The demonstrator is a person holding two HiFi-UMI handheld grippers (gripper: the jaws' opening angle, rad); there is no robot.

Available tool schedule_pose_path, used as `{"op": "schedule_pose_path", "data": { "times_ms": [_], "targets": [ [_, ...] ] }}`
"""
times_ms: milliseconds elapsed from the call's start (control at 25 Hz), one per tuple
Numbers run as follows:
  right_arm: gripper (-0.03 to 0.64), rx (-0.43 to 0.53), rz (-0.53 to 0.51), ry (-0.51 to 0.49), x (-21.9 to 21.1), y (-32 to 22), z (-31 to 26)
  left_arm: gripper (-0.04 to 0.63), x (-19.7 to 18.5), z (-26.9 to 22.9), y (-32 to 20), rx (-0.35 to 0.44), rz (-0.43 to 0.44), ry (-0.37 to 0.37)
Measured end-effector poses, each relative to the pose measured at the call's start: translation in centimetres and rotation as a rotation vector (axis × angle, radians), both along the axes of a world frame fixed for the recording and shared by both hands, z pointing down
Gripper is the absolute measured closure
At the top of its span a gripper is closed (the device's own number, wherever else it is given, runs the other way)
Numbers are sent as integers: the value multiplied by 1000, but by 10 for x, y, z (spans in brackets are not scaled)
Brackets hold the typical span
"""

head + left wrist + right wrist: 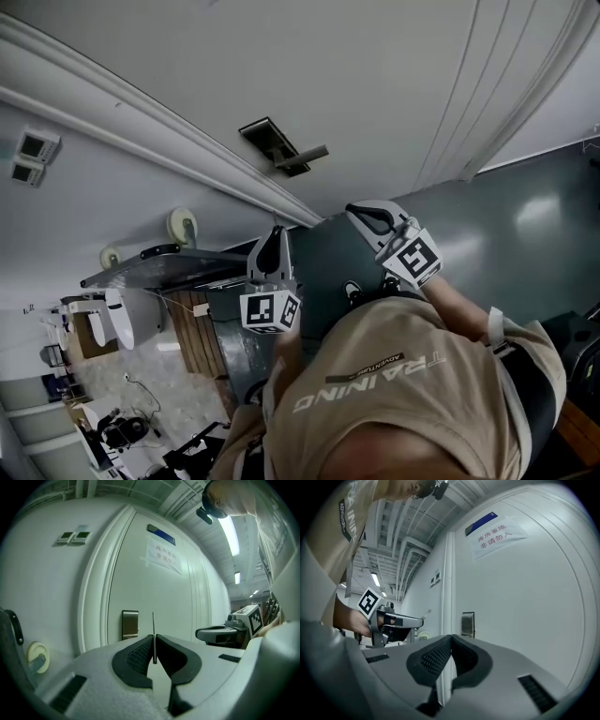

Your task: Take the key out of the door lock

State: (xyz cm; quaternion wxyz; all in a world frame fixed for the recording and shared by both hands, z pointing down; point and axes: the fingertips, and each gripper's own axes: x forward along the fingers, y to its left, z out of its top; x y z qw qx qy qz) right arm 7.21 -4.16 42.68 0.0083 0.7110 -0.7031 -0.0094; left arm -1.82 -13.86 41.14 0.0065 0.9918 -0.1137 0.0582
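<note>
A thin metal key [153,629] stands upright between the pads of my left gripper [154,641], which is shut on it. The key is clear of the door. The steel lock plate [130,624] on the white door [154,597] lies a short way beyond the key's tip. In the head view the lock plate with its lever handle [283,148] sits above both grippers. My left gripper [275,239] and right gripper [367,217] point up at the door. My right gripper [451,641] is shut with nothing in it. It sees the lock plate [468,624] and the left gripper [396,623].
A paper notice [161,557] and a blue sign [161,534] are fixed high on the door. Two wall switches [73,537] sit left of the door frame [96,602]. A trolley with castor wheels [183,225] stands at the left. The person's beige shirt [394,394] fills the lower head view.
</note>
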Motion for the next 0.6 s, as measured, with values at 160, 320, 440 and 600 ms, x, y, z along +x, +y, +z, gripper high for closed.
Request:
{"op": "schedule_pose_path", "data": {
  "times_ms": [160,320,440,600],
  "targets": [
    [603,4,-6,22,-6,-7,-3,572,-3,-4,-1,-14,21,33],
    [603,2,31,-84,-14,-9,5,572,-6,-8,2,-43,57,45],
    [603,-6,15,-19,-13,-10,0,572,-6,-11,1,-66,54,67],
    [603,9,13,22,-18,-12,-13,572,-20,-4,1,-95,34,59]
  ]
}}
